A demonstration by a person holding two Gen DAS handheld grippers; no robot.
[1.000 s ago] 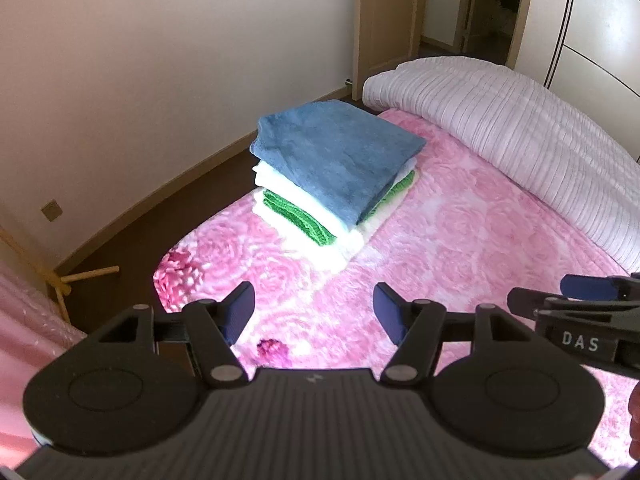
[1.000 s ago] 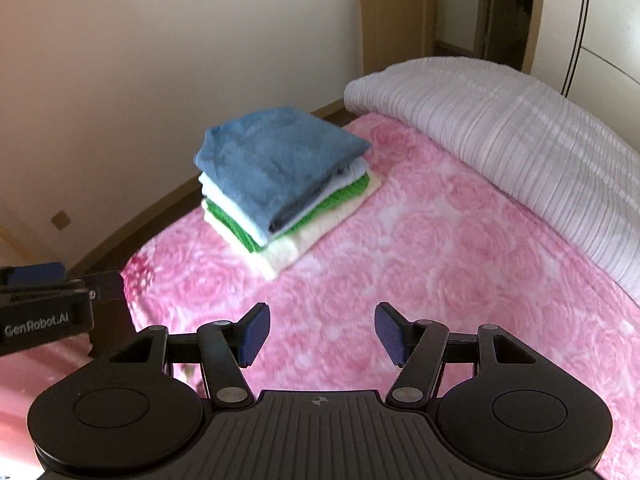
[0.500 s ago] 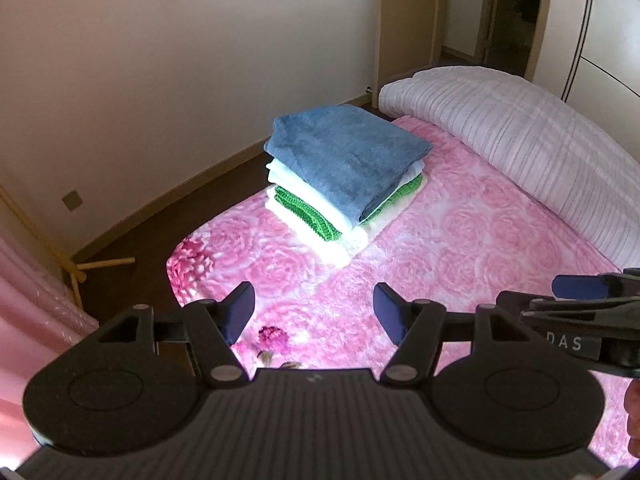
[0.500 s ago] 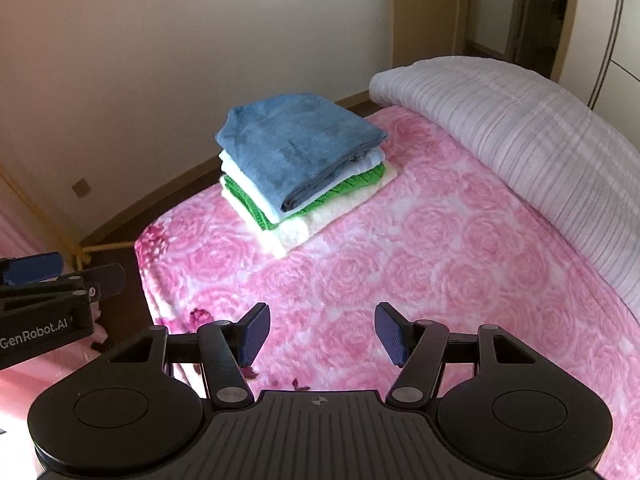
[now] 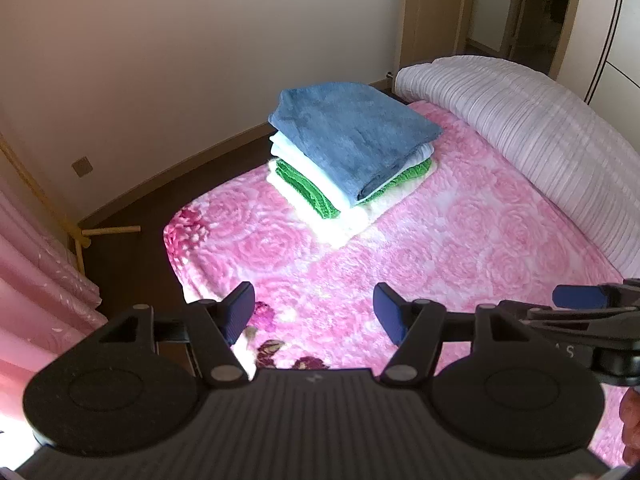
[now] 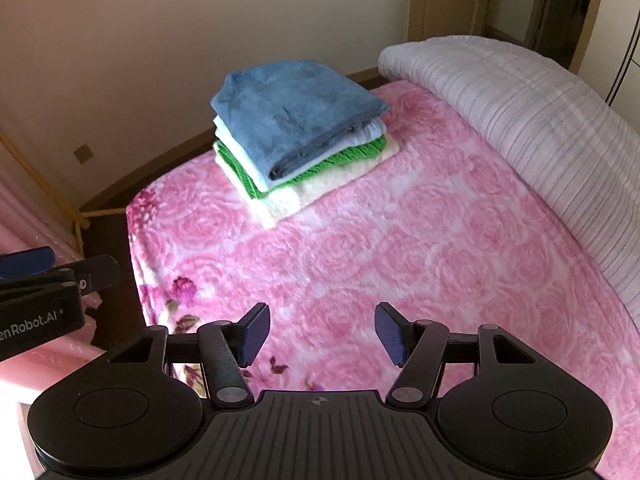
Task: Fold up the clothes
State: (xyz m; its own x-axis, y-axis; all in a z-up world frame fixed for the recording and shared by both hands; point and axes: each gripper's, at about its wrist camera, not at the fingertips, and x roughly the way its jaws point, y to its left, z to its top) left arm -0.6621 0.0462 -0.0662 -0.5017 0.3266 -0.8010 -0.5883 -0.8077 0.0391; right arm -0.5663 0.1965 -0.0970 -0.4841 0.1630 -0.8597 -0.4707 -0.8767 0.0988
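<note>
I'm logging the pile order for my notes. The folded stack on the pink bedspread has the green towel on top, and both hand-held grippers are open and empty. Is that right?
Not quite. The blue towel is on top; the green towel lies lower in the stack, as the right wrist view shows. The rest holds: the stack sits on the pink bedspread, and the left hand-held gripper and right hand-held gripper are open and empty.

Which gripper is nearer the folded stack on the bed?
Hard to call. The left gripper and right gripper both hover open, well short of the stack, the left nearer the bed's edge.

Bare pink blanket [image 6: 420,248] ahead; folded stack [image 6: 296,132] blocks far corner.
</note>
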